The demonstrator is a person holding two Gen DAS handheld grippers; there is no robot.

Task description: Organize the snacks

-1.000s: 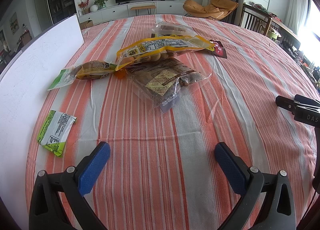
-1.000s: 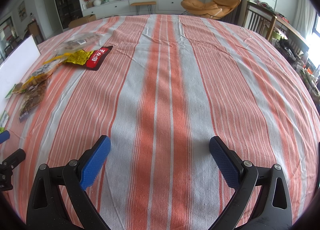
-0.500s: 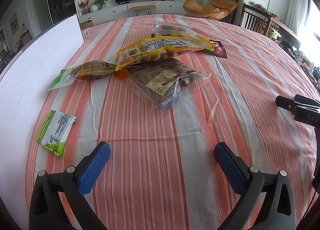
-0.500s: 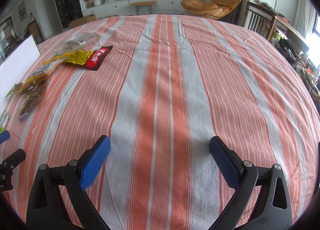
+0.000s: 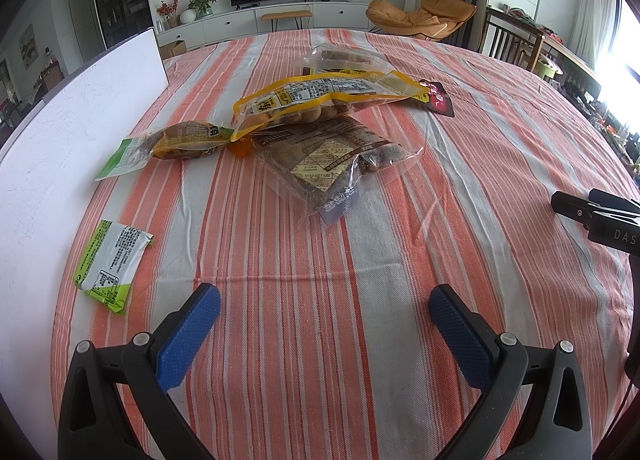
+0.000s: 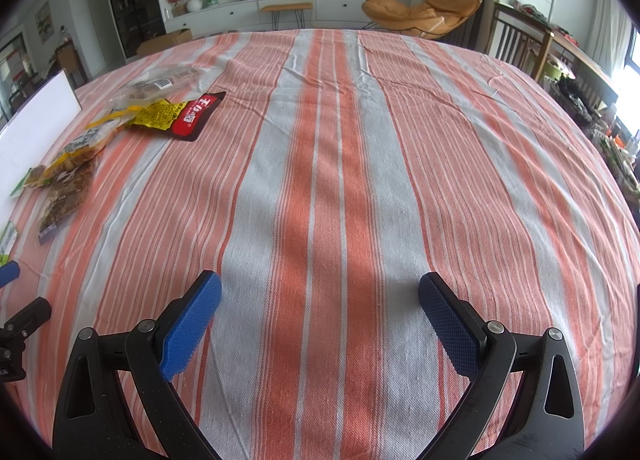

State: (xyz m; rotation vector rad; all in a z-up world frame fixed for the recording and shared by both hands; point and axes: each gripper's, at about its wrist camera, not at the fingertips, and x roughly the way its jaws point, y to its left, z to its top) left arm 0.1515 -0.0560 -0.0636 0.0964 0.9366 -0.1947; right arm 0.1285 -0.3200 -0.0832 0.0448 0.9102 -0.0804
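Note:
Several snack packs lie on the striped tablecloth [image 5: 400,252]. Straight ahead of my left gripper [image 5: 324,328] is a clear bag of brown snacks [image 5: 332,156], and a yellow-edged bag [image 5: 320,98] overlaps its far end. A green and brown pack [image 5: 172,142] lies to their left, a small green packet [image 5: 110,260] sits near left, and a red-black packet [image 5: 438,98] lies at the back. My left gripper is open and holds nothing. In the right wrist view my right gripper [image 6: 320,320] is open over bare cloth [image 6: 320,180], with the red-black packet [image 6: 198,116] far left.
A white board [image 5: 68,132] stands along the table's left side. Another clear bag [image 5: 340,58] lies behind the pile. The right gripper's black body [image 5: 600,216] shows at the right edge of the left wrist view. Wooden chairs [image 6: 516,40] stand beyond the far right rim.

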